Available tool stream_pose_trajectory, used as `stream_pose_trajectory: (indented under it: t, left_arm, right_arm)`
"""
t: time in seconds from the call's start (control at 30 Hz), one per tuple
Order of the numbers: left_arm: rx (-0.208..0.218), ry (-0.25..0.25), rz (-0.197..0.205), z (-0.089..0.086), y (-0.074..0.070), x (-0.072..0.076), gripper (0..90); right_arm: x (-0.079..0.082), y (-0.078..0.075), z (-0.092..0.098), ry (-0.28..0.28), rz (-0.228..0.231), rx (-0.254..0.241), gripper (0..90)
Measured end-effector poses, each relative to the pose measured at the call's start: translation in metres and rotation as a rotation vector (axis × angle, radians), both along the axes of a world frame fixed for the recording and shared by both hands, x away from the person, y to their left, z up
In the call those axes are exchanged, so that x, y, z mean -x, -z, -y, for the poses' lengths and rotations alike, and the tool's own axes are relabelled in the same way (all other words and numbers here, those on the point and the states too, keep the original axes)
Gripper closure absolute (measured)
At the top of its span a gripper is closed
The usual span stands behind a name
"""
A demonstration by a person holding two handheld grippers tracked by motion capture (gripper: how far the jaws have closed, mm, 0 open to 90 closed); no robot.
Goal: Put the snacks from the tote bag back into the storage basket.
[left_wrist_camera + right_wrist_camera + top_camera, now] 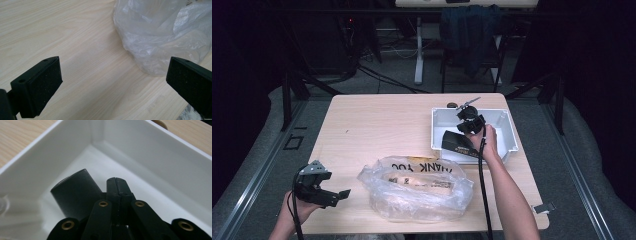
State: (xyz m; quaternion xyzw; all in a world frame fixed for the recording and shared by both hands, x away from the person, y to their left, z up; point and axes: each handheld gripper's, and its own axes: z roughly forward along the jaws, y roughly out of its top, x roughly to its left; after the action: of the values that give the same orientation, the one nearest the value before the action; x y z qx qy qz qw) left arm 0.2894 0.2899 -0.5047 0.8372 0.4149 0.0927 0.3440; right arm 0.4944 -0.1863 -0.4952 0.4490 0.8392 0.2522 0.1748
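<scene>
1. Two hand-held grippers are in use over a pale wooden table (pixel 377 125) in the high view.
2. At the right of centre in that view, the right gripper (pixel 458 141) is held over a white tray (pixel 510 131), the hand just behind it.
3. In the right gripper view its jaws are pressed flat together at the centre of the frame with nothing between them.
4. A dark cylinder (pixel 75 192) shows left of centre in that view, inside the tray and just beside the closed jaws; whether it touches them cannot be told.
5. The tray's white walls meet in a corner at the upper middle of the right gripper view.
6. At the lower left of the high view, the left gripper (pixel 343 194) is held just above the table edge.
7. Its jaws stand wide apart in the left gripper view, at the lower left and lower right, with bare wood between them.
8. A clear plastic bag (pixel 414 189) lies at the lower centre of the high view, between the two hands, with a light-coloured package inside.
9. The bag (pixel 160 35) fills the upper right of the left gripper view, apart from the pads.
</scene>
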Motion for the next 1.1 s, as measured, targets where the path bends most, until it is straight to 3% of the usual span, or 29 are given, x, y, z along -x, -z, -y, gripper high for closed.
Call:
stream_pose_trajectory:
  t: [0.33,0.93,1.1]
  left_arm:
    - [0.002,0.009,0.0,0.001,0.0,0.0,0.0]
    - [-0.001,0.009,0.002,0.001,0.0,0.001,0.0]
    - [-0.007,0.015,0.002,0.001,0.0,0.0,0.0]
  right_arm:
    - [-0.01,0.017,-0.012,0.022,-0.027,0.011,90.0]
    - [-0.001,0.017,-0.02,-0.04,-0.077,-0.015,90.0]
    - [0.002,0.018,-0.022,-0.052,-0.092,0.003,90.0]
